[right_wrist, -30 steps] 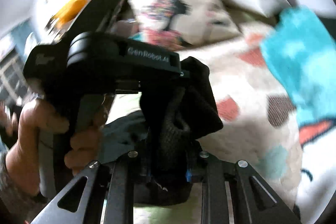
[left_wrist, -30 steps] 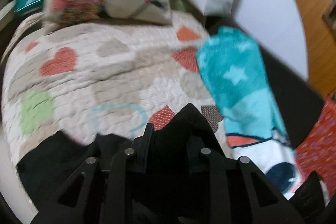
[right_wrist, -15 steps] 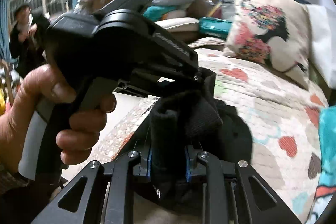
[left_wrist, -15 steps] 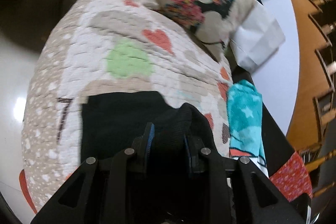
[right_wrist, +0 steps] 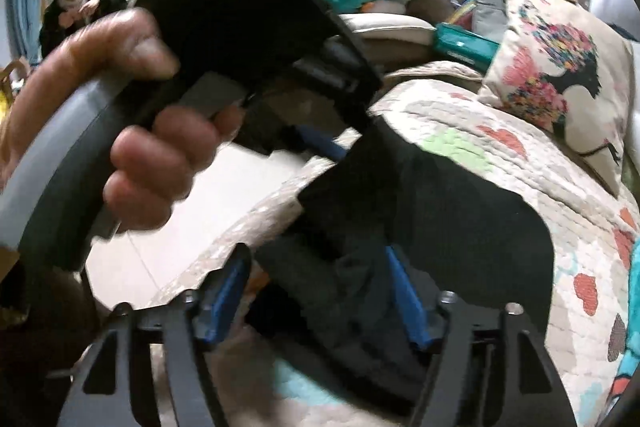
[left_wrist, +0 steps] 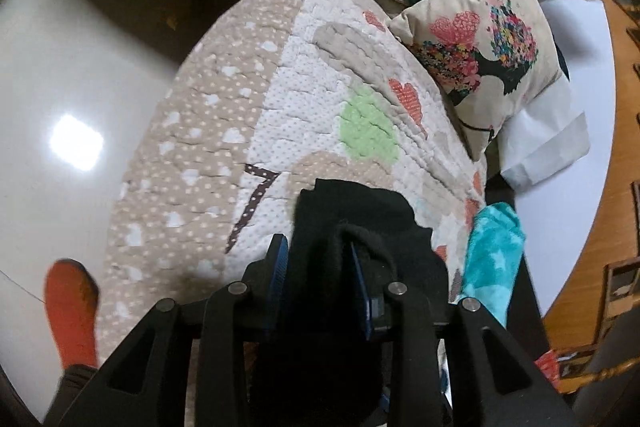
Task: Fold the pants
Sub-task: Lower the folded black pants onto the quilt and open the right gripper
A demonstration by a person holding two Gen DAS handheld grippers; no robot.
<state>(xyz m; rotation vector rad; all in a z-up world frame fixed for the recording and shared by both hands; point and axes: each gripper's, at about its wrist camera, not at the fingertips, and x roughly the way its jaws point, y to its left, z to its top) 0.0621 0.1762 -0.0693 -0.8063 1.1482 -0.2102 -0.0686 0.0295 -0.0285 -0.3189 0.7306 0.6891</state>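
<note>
Black pants (left_wrist: 360, 211) lie folded on the heart-patterned quilt (left_wrist: 320, 87) near its floor-side edge. My left gripper (left_wrist: 318, 251) has a bunched fold of the pants between its blue pads; its jaws are opening a little, but the pads still touch the cloth. In the right wrist view, a hand (right_wrist: 140, 147) holds that left gripper (right_wrist: 352, 143) at the far corner of the pants (right_wrist: 460, 219). My right gripper (right_wrist: 316, 267) is opening: its blue pads stand wide apart and the black cloth lies loose between them on the quilt (right_wrist: 480, 115).
A floral pillow (left_wrist: 488, 47) and a white folded sheet (left_wrist: 540, 143) lie at the far end of the bed. A teal star blanket (left_wrist: 496, 251) lies right of the pants. The shiny floor (left_wrist: 60, 67) and an orange-socked foot (left_wrist: 72, 311) are at left. A person (right_wrist: 80, 3) stands far back.
Both grippers swung across the quilt with the pants' fold and sank onto it. The right gripper's jaws spread and let the cloth go. The left still pinches it.
</note>
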